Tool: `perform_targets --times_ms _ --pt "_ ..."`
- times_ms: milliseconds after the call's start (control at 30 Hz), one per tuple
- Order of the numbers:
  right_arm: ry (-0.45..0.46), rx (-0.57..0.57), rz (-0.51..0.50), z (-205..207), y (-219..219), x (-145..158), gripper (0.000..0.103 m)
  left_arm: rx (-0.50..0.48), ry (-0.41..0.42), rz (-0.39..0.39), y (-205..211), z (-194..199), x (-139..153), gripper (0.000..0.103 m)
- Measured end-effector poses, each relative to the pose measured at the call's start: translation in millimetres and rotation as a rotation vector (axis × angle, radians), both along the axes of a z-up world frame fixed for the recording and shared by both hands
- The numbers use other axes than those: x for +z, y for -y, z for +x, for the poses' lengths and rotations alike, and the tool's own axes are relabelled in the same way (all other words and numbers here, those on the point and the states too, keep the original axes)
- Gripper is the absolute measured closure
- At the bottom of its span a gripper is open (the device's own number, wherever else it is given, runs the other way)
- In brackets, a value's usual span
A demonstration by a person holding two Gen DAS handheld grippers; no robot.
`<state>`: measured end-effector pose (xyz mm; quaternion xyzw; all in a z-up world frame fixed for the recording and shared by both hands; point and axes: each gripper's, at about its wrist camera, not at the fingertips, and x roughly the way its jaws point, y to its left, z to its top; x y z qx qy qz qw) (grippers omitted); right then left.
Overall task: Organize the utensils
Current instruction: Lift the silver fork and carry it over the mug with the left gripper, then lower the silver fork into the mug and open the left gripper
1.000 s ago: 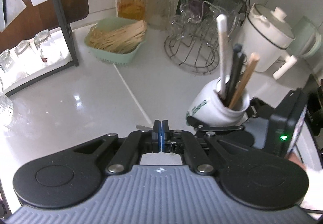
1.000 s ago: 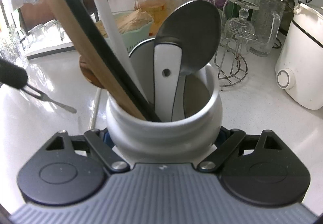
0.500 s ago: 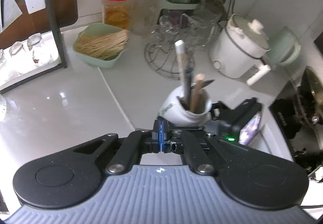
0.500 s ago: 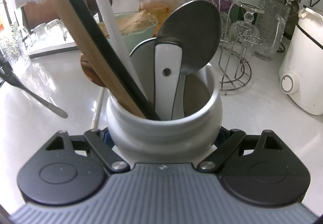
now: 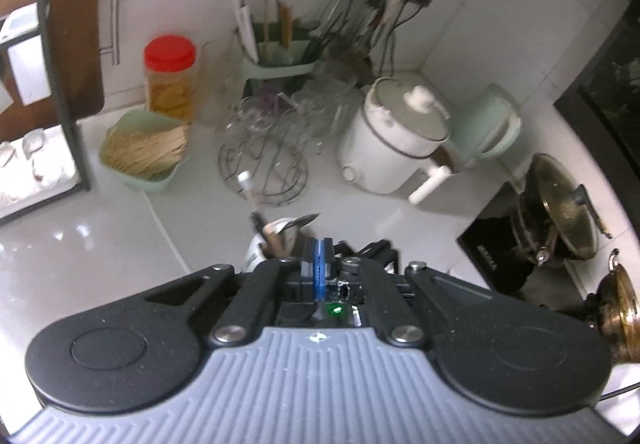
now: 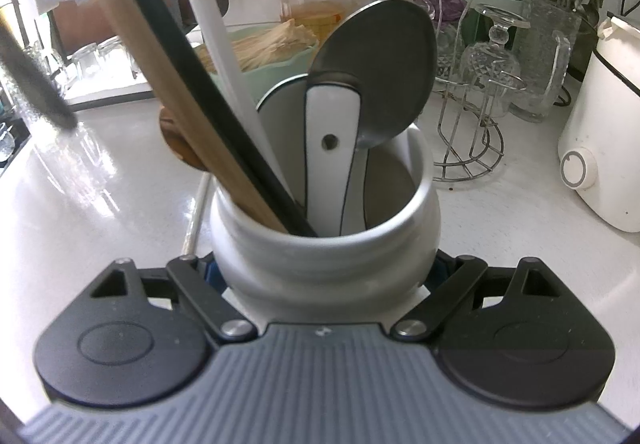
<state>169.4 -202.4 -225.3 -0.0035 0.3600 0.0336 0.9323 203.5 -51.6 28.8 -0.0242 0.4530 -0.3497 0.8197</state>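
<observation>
A home kitchen, in daily use. A glossy white stone worktop [image 5: 100, 244] runs into a corner of white-tiled wall. Toward the back edge stand a white electric rice cooker with a knobbed lid [image 5: 394, 136], a clear plastic jar with a red screw cap [image 5: 171, 78] and a pale green plastic drainer holding chopsticks [image 5: 276, 56]. Ladles hang on a wall rack [image 5: 380, 4]. At the right edge a black hob [image 5: 492, 248] carries a brass-coloured lidded pot [image 5: 560, 212].

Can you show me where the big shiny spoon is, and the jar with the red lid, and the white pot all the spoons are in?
metal spoon [image 6: 376, 68], right wrist view, middle of its bowl
red-lidded jar [image 6: 312, 0], right wrist view, clear body
white ceramic pot [image 6: 320, 260], right wrist view, front wall
</observation>
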Motion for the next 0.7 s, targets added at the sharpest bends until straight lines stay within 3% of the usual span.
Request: perform_targets --times_ms 267,700 --pt "0.004 0.005 0.003 -1.4 0.3 -0.3 0.011 -0.037 0.025 -0.042 16.4 -2.2 14.4 0.103" --pt "0.008 0.001 0.008 -2.8 0.2 -0.7 0.011 -0.137 0.043 0.036 66.0 24.6 -23.4 0.103"
